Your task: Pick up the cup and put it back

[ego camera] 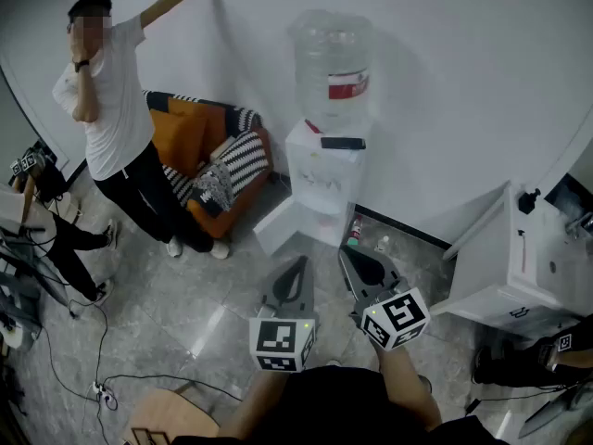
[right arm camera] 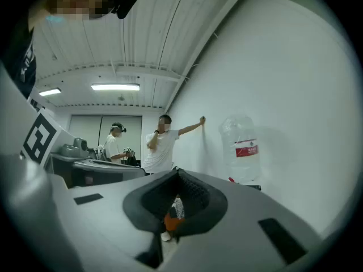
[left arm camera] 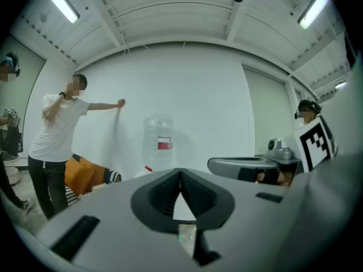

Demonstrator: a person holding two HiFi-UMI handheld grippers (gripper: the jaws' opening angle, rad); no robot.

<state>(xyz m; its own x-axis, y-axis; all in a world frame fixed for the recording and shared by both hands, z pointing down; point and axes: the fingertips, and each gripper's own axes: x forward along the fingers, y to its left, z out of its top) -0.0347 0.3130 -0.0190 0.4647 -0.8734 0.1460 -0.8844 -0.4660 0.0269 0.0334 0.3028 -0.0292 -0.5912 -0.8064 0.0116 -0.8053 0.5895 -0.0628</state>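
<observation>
Beyond right gripper [ego camera: 350,253] (jaws together), dispenser [ego camera: 326,179]

An office-like room: water dispenser [ego camera: 324,179] with bottle [ego camera: 332,68], tube lights [right arm camera: 115,87] (cables [ego camera: 102,394] trail across the tiled floor [ego camera: 204,295]).

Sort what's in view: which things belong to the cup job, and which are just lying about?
Job: left gripper, right gripper, both shut and empty; no cup visible.
Lying about: water dispenser, orange armchair, floor cables, white cabinet, person leaning on wall.
</observation>
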